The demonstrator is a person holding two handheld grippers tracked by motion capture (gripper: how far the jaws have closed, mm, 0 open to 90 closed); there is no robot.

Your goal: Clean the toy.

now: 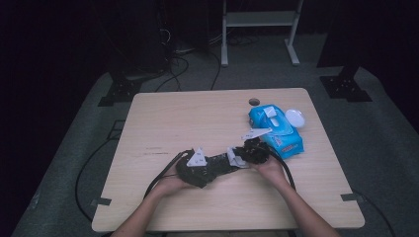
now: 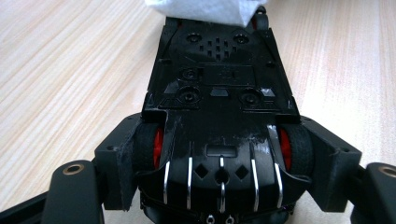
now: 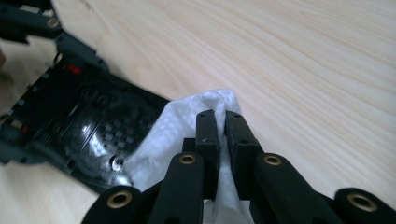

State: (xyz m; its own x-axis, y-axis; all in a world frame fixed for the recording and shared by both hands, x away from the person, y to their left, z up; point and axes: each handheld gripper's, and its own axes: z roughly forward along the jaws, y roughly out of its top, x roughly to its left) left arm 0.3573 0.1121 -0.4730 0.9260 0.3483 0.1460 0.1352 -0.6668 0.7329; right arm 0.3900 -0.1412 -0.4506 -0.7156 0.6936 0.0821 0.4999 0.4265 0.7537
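Wiping of an upturned toy car in progress, judged partly done. Toy car (image 2: 219, 107) clamped underside-up at frame centre by left gripper (image 2: 219, 154), pads pressed against the rear wheels. White wipe (image 3: 187, 126) pinched in the closed jaws of right gripper (image 3: 222, 122), draped over the car's far end at lower centre of the frame. Chassis glossy near the wipe, perhaps damp. Remaining, by estimate: rest of the underside, then release. Blue wipe pack (image 1: 274, 129) at right of table (image 1: 163, 123), just beyond the right gripper.
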